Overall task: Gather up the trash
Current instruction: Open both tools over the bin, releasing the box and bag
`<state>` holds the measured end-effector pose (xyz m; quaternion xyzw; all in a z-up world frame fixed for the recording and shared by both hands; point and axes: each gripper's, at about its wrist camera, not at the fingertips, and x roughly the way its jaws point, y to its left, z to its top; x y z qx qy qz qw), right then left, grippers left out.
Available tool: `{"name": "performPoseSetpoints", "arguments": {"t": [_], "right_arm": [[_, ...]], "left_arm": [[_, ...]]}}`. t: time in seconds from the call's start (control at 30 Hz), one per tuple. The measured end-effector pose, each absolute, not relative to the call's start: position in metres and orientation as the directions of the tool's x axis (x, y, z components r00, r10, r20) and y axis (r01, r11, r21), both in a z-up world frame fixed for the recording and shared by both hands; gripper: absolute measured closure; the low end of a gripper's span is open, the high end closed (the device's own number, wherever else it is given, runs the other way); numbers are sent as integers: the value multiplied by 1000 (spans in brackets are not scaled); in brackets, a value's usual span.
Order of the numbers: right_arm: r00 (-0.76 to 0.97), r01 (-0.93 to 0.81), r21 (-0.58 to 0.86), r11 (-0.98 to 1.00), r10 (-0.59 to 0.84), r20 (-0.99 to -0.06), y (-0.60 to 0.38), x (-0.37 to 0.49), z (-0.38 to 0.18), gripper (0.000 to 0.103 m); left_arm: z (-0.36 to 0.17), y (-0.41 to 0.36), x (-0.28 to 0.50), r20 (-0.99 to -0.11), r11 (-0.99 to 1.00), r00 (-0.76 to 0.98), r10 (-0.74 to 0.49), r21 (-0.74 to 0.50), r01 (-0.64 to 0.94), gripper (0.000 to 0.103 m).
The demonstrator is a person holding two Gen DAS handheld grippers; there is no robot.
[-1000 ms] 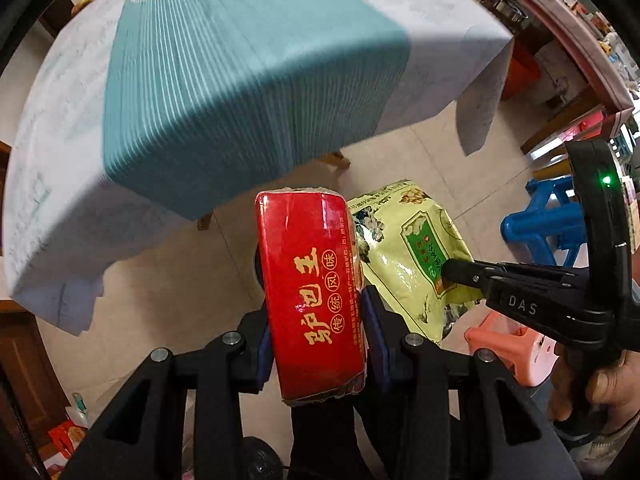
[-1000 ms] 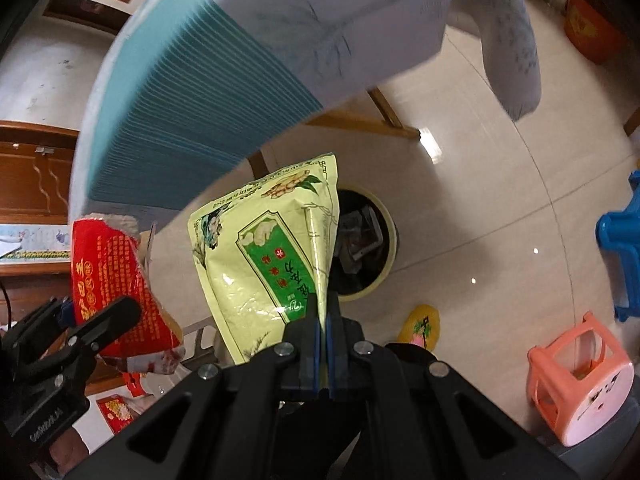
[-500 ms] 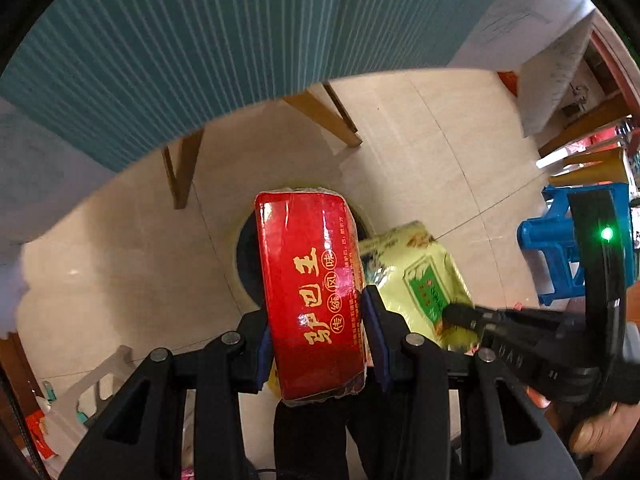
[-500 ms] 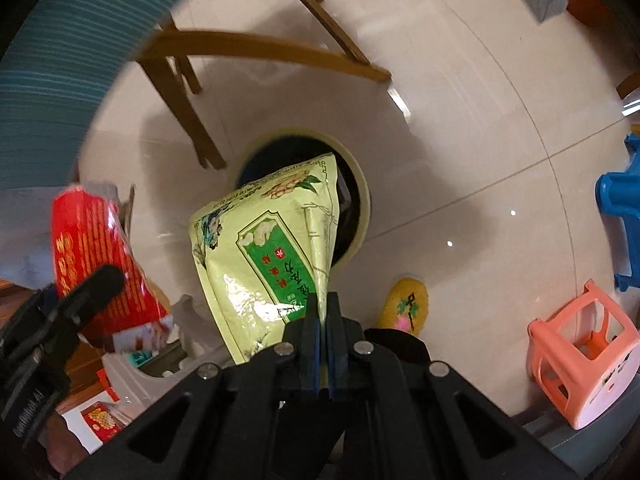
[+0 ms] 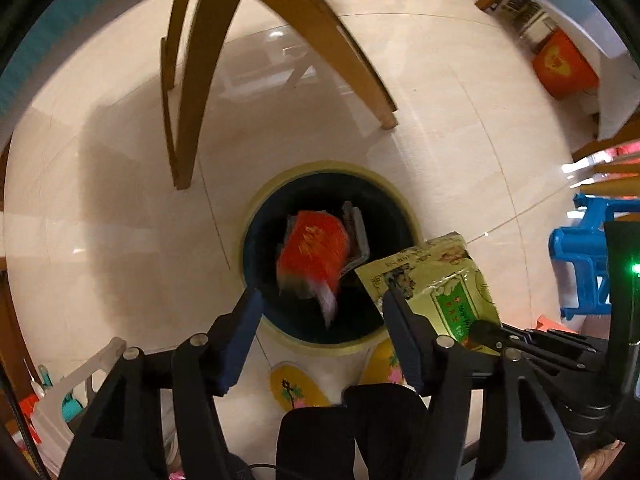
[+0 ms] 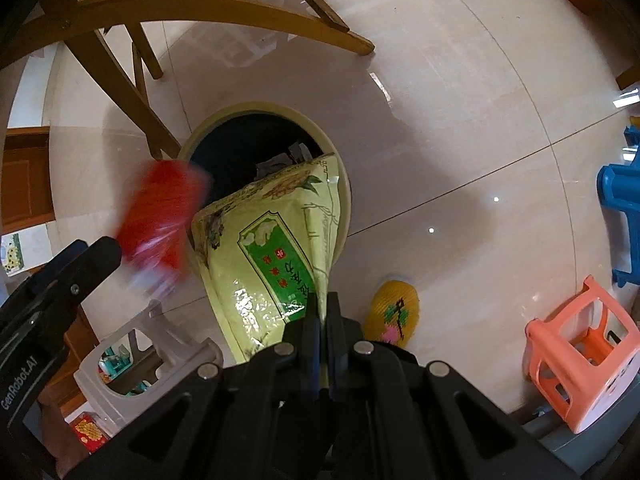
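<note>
Red packet (image 5: 314,250) over bin (image 5: 256,216); left tool (image 5: 320,312) opening, right tool (image 6: 322,312) clamping yellow bag (image 6: 260,252).

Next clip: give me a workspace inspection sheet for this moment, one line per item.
Surface: glossy beige tile floor; no tabletop in view.
Job's things: red packet, blurred, loose above the open trash bin; yellow-green bag over the bin's rim.
Clutter: yellow slippers beside the bin; older trash inside it.
Grippers: left claw opening, nothing between its fingers; right claw shut on the yellow-green bag's edge.
Cables: thin dark cable at the left edge of the left wrist view.
Surroundings: wooden table legs, orange stool, blue stool, white stool.
</note>
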<state>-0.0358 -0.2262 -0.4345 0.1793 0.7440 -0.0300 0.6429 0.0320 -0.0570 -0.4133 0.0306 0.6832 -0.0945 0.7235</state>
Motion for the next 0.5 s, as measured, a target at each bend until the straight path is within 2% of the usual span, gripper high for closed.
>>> {"name": "performPoseSetpoints", "arguments": {"t": [0.37, 0.5], "right_arm": [[-157, 279, 166, 946, 215, -964, -201, -20, -450, 100], [-171, 288, 171, 942, 226, -959, -189, -10, -455, 96]], "left_arm": [[-415, -33, 20, -996, 992, 58, -69, -63, 108, 42], [-411, -17, 13, -996, 996, 61, -65, -61, 72, 42]]}}
